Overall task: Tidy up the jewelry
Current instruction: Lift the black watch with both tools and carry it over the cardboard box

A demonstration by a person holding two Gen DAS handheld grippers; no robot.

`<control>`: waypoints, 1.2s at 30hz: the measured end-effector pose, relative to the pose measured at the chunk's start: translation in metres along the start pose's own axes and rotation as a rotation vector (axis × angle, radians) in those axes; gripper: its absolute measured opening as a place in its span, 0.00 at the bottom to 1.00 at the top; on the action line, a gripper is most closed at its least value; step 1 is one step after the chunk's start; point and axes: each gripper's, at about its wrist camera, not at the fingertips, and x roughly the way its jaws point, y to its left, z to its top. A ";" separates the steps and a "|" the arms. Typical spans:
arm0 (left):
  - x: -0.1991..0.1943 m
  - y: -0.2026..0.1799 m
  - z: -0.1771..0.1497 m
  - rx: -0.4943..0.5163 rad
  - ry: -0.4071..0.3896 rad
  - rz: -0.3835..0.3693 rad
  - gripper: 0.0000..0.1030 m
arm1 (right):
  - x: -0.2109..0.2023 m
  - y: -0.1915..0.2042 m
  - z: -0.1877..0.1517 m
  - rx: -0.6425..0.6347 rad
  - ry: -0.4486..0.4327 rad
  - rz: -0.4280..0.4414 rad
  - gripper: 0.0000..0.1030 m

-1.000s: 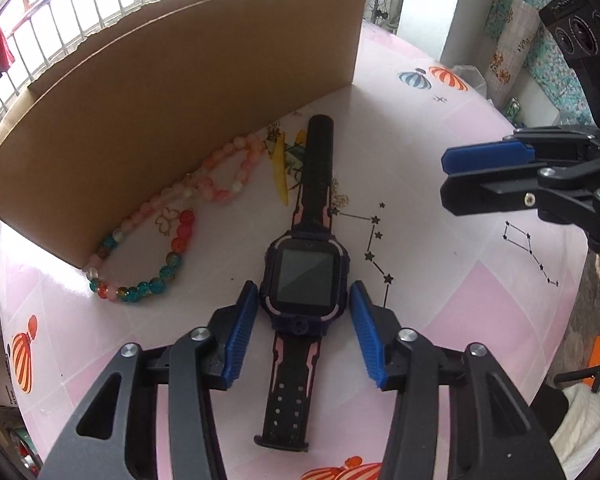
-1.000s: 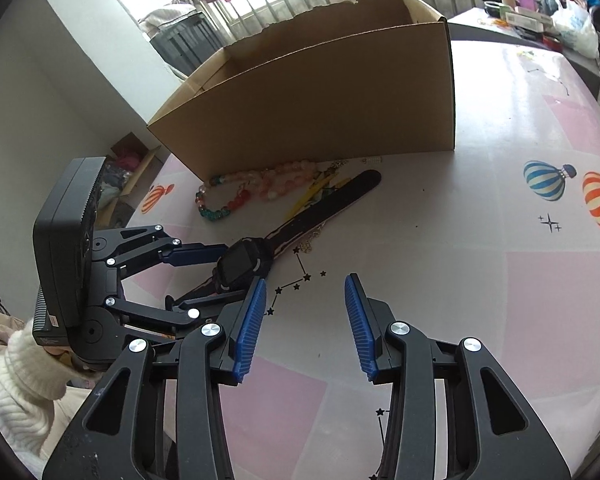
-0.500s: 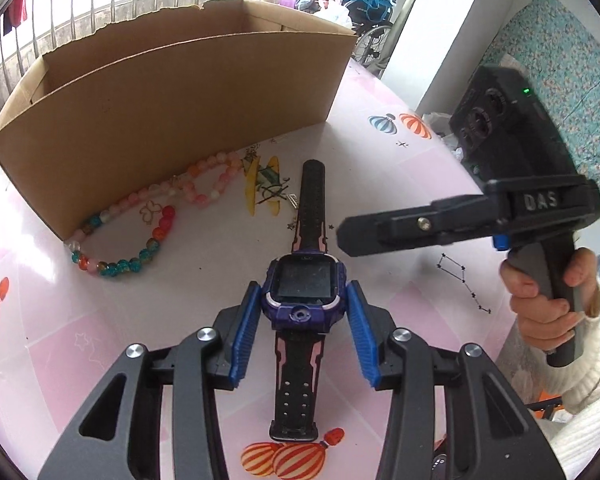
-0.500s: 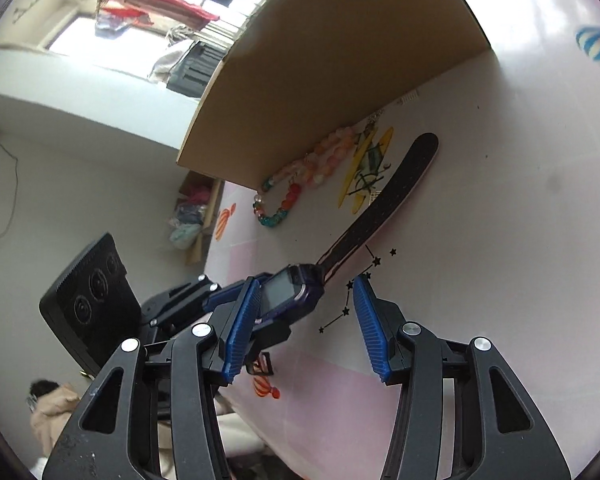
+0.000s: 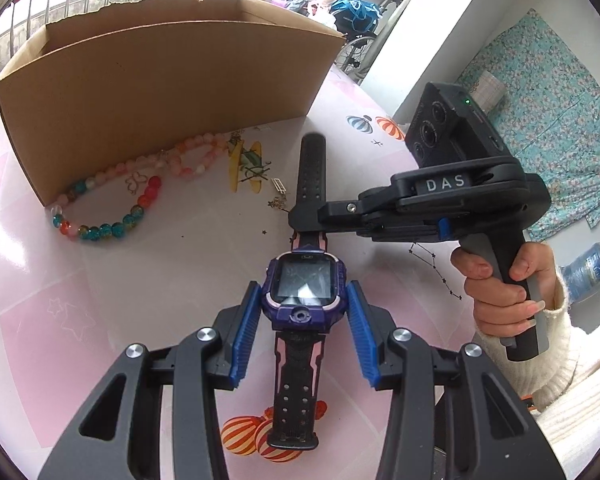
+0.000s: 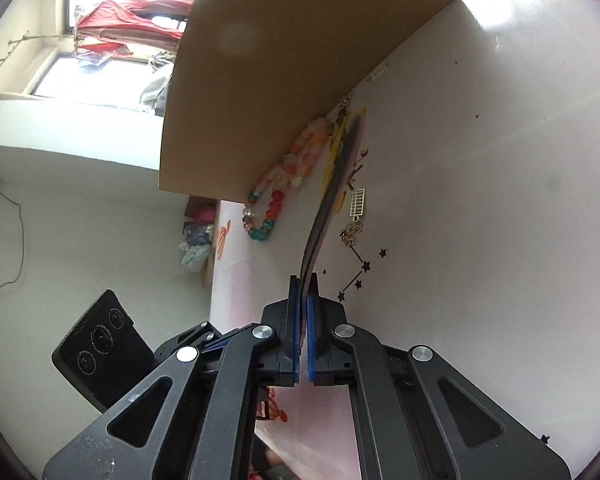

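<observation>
Black gripper (image 5: 303, 312), blue pads, cream sleeve (image 5: 556, 364)

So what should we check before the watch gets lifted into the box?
1. Left gripper clamped on the smartwatch body: ok.
2. Right gripper pinching the far strap: ok.
3. Cardboard box top open: ok.
4. Room inside the box: cannot tell, its inside is hidden.
5. Beaded bracelet clear of the watch: ok.
6. Small chain free of the strap: cannot tell, it lies right beside it.
</observation>
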 end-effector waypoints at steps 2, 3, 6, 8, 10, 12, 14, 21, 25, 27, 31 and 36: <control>0.006 -0.005 0.000 0.031 0.012 0.001 0.41 | -0.008 0.017 -0.003 -0.081 -0.045 -0.040 0.01; 0.009 -0.008 0.000 0.048 0.013 0.006 0.41 | -0.011 0.026 -0.004 -0.119 -0.064 -0.052 0.01; 0.013 -0.016 0.002 0.083 0.002 0.018 0.41 | -0.019 0.049 -0.009 -0.207 -0.103 -0.100 0.01; 0.014 -0.022 0.003 0.103 -0.010 0.019 0.41 | -0.025 0.061 -0.013 -0.236 -0.136 -0.110 0.01; 0.015 -0.027 0.002 0.124 -0.022 0.028 0.42 | -0.041 0.063 -0.015 -0.265 -0.162 -0.109 0.01; 0.019 -0.032 -0.001 0.137 -0.018 0.045 0.42 | -0.048 0.071 -0.017 -0.292 -0.172 -0.098 0.01; 0.028 -0.035 -0.004 0.148 0.006 0.061 0.42 | -0.062 0.074 -0.014 -0.312 -0.181 -0.083 0.01; 0.033 -0.049 -0.010 0.187 -0.019 0.157 0.39 | -0.077 0.084 -0.016 -0.360 -0.221 -0.105 0.01; 0.029 -0.051 -0.011 0.196 -0.019 0.188 0.20 | -0.081 0.082 -0.015 -0.357 -0.244 -0.112 0.01; 0.025 -0.051 -0.007 0.203 -0.028 0.201 0.20 | -0.083 0.080 -0.015 -0.352 -0.267 -0.104 0.01; 0.011 -0.050 0.005 0.228 -0.039 0.230 0.20 | -0.087 0.091 -0.012 -0.393 -0.304 -0.080 0.01; -0.020 -0.049 0.030 0.239 -0.088 0.266 0.20 | -0.098 0.116 0.005 -0.473 -0.346 -0.053 0.01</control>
